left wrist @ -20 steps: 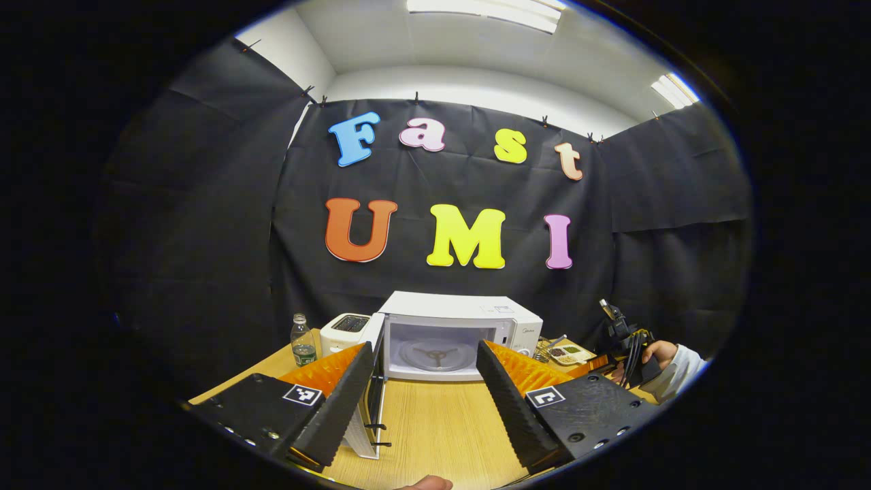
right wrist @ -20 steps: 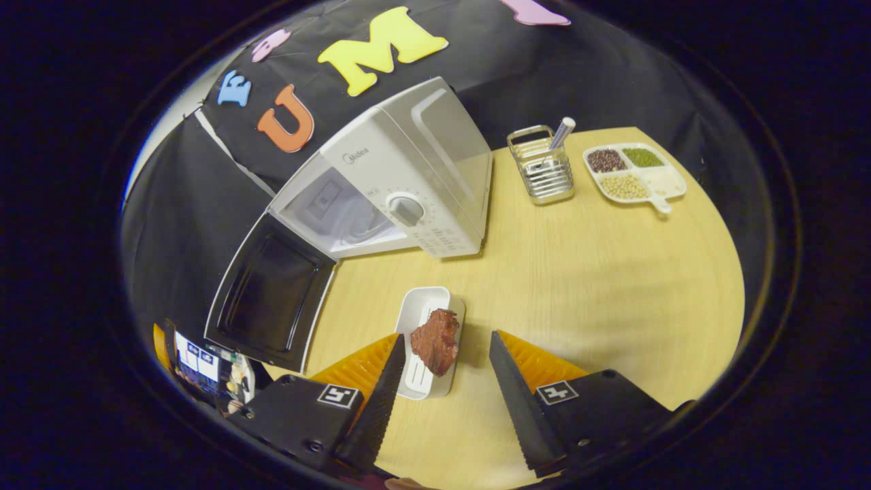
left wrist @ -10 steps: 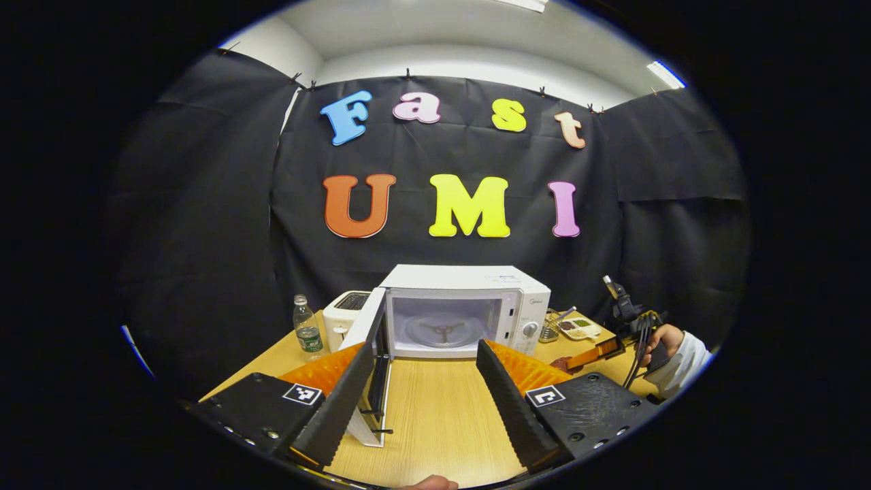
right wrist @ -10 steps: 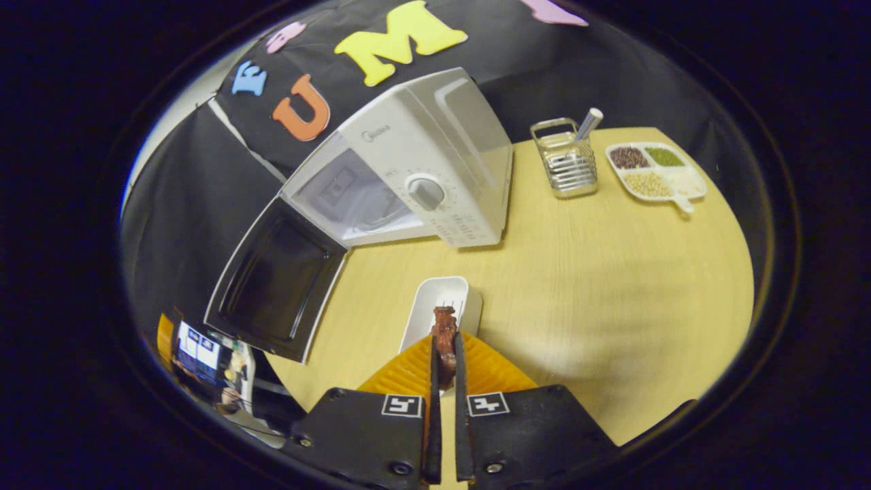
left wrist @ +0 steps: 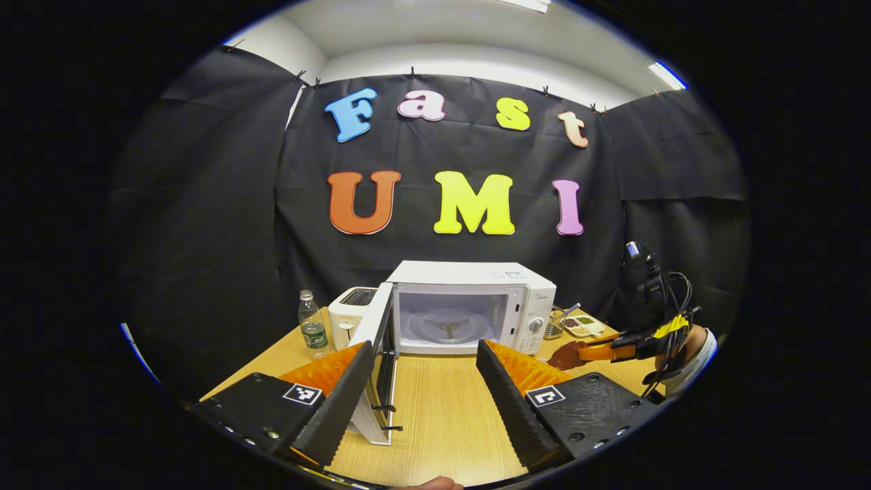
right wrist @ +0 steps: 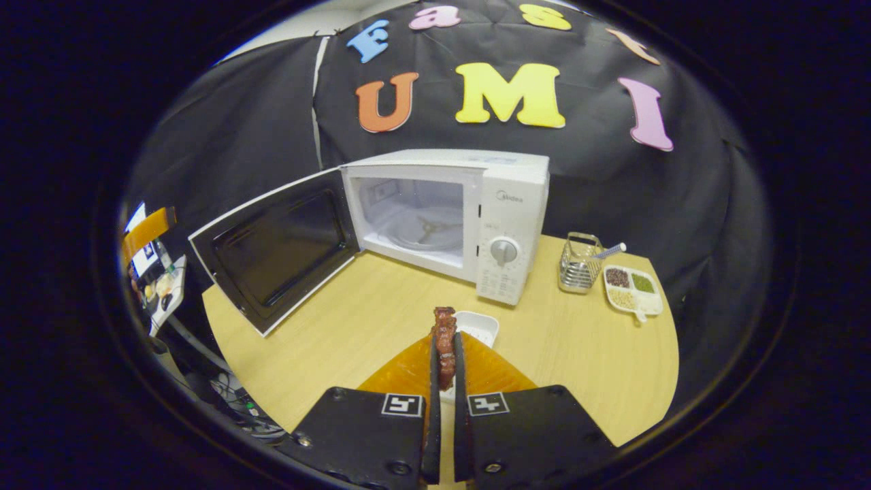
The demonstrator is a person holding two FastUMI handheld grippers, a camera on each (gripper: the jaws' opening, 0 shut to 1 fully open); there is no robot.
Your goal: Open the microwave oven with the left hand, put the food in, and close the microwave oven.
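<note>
Food [right wrist: 444, 340] now lifted in right gripper [right wrist: 444, 367]

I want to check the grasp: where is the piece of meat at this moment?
In the right gripper view the meat is pinched between the right gripper fingers, above the white tray, before the open microwave.

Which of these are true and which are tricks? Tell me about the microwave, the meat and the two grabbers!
1. The microwave door is shut. False: it is swung wide open.
2. The right gripper holds the piece of meat. True.
3. The meat is inside the microwave. False: it is out in front, above the table.
4. The left gripper has its jaws open and holds nothing. True.
5. A white tray sits on the table behind the meat. True.
</note>
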